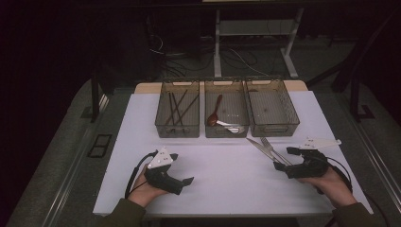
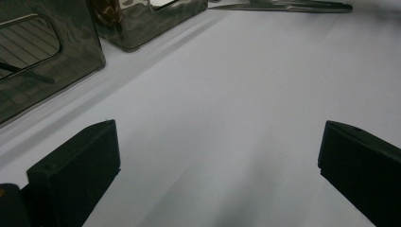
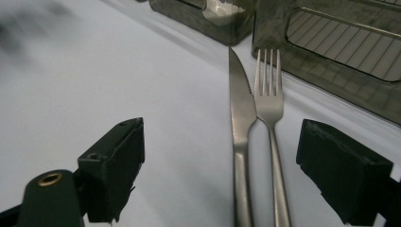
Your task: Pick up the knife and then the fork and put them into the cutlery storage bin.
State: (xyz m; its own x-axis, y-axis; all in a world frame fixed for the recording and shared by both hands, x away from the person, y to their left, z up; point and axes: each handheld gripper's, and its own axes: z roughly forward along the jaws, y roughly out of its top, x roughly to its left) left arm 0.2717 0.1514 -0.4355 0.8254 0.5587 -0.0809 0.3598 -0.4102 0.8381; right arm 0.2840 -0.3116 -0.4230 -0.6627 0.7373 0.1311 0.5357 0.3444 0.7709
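Note:
A steel knife point(image 3: 241, 123) and a fork point(image 3: 270, 104) lie side by side on the white mat, tips toward the bins. My right gripper point(image 3: 227, 161) stands open around their handles, pads clear of both. From above, the knife point(image 1: 257, 146) and fork point(image 1: 269, 147) run from the right bin point(image 1: 274, 128) toward the right gripper point(image 1: 285, 159). My left gripper point(image 1: 182, 168) rests low over the mat at front left, and its jaws point(image 2: 213, 161) are open with bare mat between them.
Three dark see-through bins stand in a row at the back. The left bin point(image 1: 177, 128) holds chopsticks point(image 1: 177, 106), and the middle bin point(image 1: 226, 130) holds a brown spoon point(image 1: 215, 111) and a pale utensil. The mat's front edge point(image 1: 213, 213) is near my hands.

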